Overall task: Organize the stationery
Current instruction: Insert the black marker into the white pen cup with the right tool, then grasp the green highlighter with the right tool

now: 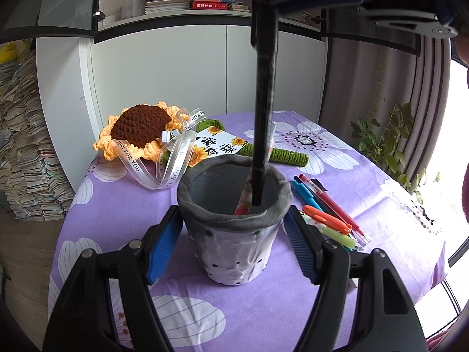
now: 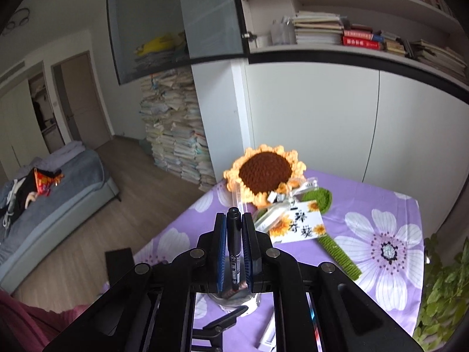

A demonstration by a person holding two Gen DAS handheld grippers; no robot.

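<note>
A grey fabric pen holder (image 1: 234,223) stands on the purple flowered tablecloth (image 1: 263,316). My left gripper (image 1: 233,243) is open, its blue pads on either side of the holder; contact is not clear. My right gripper (image 2: 234,243) is shut on a black marker (image 2: 235,252). In the left wrist view the marker (image 1: 263,117) hangs upright with its lower end inside the holder, beside a patterned pen (image 1: 244,199). Several loose pens (image 1: 331,211) lie on the cloth right of the holder.
A crocheted sunflower (image 1: 137,129) with ribbon, card and green stem (image 1: 281,154) lies behind the holder. White cabinets and bookshelves stand behind the table. A potted plant (image 1: 387,138) is at the right. Stacks of papers (image 2: 176,132) rise at the left.
</note>
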